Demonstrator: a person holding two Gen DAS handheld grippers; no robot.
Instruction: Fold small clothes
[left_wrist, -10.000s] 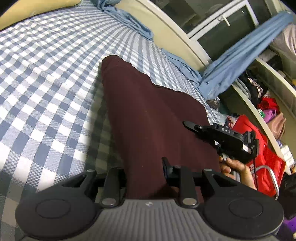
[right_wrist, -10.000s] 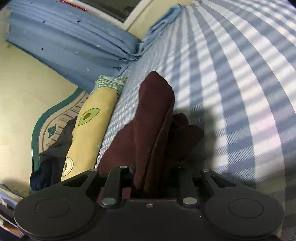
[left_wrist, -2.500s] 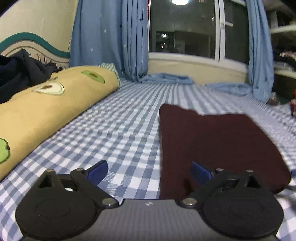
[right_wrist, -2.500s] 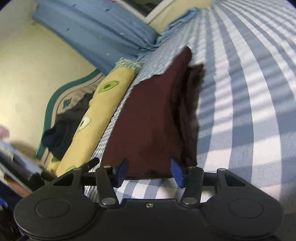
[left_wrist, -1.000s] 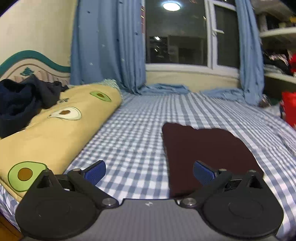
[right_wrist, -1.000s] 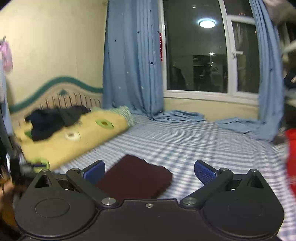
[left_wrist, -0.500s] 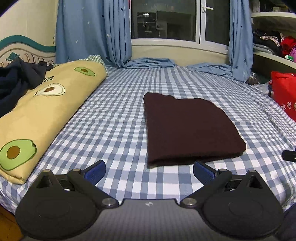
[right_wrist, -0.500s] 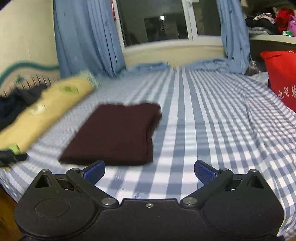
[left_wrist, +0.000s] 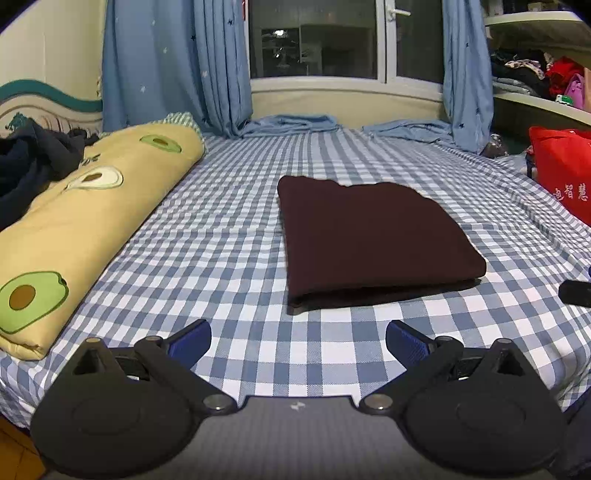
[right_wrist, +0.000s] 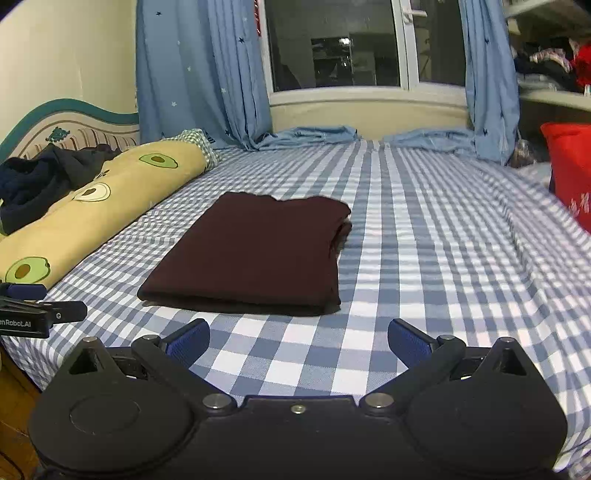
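A dark maroon garment (left_wrist: 373, 236) lies folded into a flat rectangle on the blue-and-white checked bed (left_wrist: 236, 206). It also shows in the right wrist view (right_wrist: 255, 254). My left gripper (left_wrist: 298, 341) is open and empty, held back near the bed's front edge, short of the garment. My right gripper (right_wrist: 298, 339) is open and empty too, likewise short of the garment. The left gripper's tip shows at the left edge of the right wrist view (right_wrist: 40, 314).
A yellow avocado-print bolster (left_wrist: 92, 206) lies along the bed's left side, with dark clothes (left_wrist: 33, 162) heaped at the headboard. Blue curtains (left_wrist: 173, 66) and a window stand at the far end. A red bag (left_wrist: 561, 177) and cluttered shelves are on the right.
Both grippers let go of the garment and drew back from it. It now lies folded flat on the bed. In the last half second the views barely shifted.
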